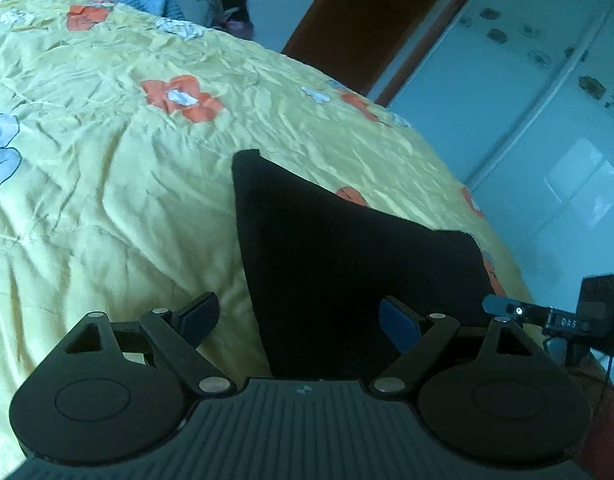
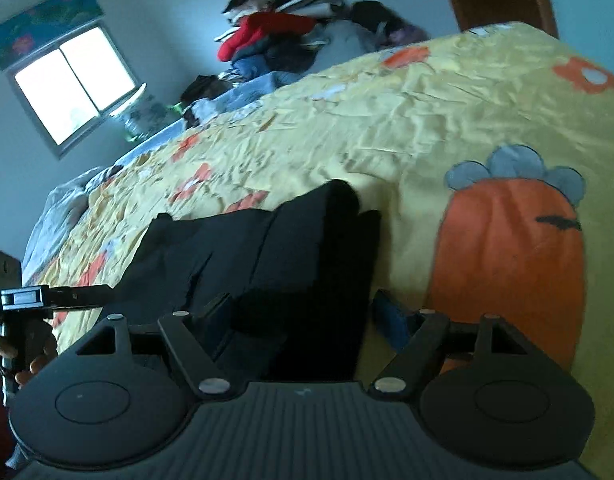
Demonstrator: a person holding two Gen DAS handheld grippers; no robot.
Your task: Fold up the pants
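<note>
Black pants (image 1: 327, 256) lie on a yellow flowered bedspread (image 1: 107, 168), partly folded, near the bed's near edge. My left gripper (image 1: 299, 324) is open, with its fingers either side of the pants' near edge and nothing pinched. In the right wrist view the pants (image 2: 267, 248) show as a layered dark pile. My right gripper (image 2: 307, 316) is open over the pile's near right end. The right gripper also shows at the right edge of the left wrist view (image 1: 503, 308), and the left one at the left edge of the right wrist view (image 2: 59, 296).
A heap of clothes (image 2: 291, 40) is piled at the far side of the bed. A window (image 2: 71, 84) is in the left wall. A brown door (image 1: 371, 20) and white wardrobe doors (image 1: 527, 100) stand beyond the bed.
</note>
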